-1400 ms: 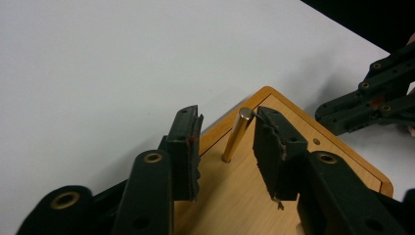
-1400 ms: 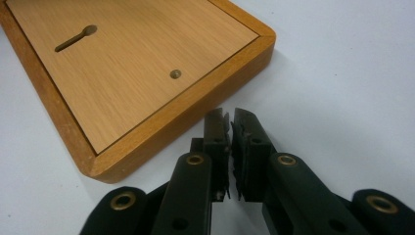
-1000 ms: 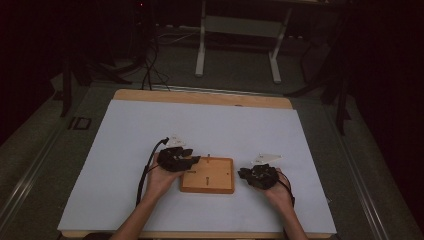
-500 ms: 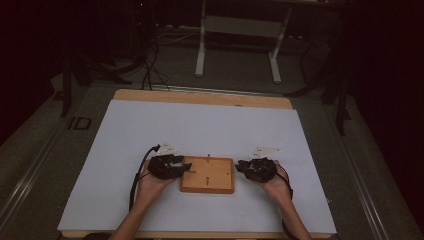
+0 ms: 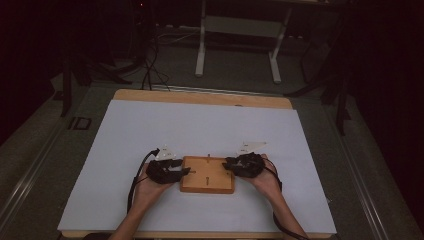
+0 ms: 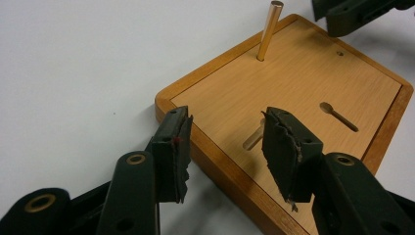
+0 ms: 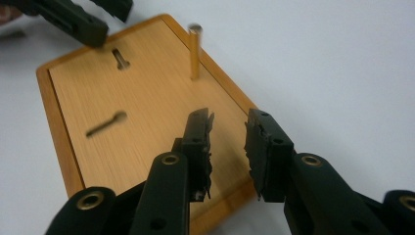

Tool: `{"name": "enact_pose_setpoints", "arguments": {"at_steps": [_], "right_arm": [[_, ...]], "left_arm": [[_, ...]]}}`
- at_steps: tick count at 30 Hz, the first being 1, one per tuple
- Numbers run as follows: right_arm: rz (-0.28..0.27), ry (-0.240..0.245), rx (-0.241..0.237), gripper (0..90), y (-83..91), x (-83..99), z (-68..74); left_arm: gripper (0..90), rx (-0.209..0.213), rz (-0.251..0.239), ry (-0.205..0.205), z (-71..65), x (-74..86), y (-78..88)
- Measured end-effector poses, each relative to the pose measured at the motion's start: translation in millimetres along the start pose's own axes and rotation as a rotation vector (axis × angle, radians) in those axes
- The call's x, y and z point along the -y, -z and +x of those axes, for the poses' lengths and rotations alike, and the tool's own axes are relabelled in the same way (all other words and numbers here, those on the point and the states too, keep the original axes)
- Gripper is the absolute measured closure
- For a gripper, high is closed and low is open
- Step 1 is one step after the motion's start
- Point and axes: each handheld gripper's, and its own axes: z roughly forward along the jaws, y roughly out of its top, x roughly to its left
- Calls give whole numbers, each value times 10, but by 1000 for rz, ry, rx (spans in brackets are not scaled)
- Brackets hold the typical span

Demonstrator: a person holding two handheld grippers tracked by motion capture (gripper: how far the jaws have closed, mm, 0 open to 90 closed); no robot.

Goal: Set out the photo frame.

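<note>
Both released, the left gripper point(image 5: 175, 169) and right gripper point(image 5: 234, 164) are flanking the flat rectangular wooden board point(image 5: 207, 176) bearing an upright brass peg point(image 6: 269, 30).

both grippers have closed in on the wooden board point(image 5: 207, 174) from its two ends. left gripper point(image 5: 181, 172) was beside the board's far left corner, now its tips overlap the left edge, jaws apart. right gripper point(image 5: 227, 164) moved inward, now at the right edge, jaws apart.
</note>
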Motion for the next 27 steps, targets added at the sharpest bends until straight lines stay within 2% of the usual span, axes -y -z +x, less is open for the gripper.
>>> {"name": "enact_pose_setpoints", "arguments": {"at_steps": [3, 6, 8, 14, 22, 27], "right_arm": [[-15, 1, -22, 702, -101, -87, 32], [-16, 0, -26, 703, -118, -103, 38], [-14, 13, -31, 705, -220, -186, 68], [-16, 10, -47, 740, -336, -277, 75], [-11, 27, -47, 834, -469, -355, 112], [-6, 21, -53, 843, -448, -349, 100]], "left_arm": [[531, 0, 2, -3, 0, 2, -9], [532, -2, -1, -4, 1, 1, -6], [531, -4, -8, -6, 2, -2, 4], [532, 11, -12, -28, -28, -17, 14], [533, 15, -3, -46, -59, -22, -9], [535, 19, -2, -42, -58, -21, -14]]}}
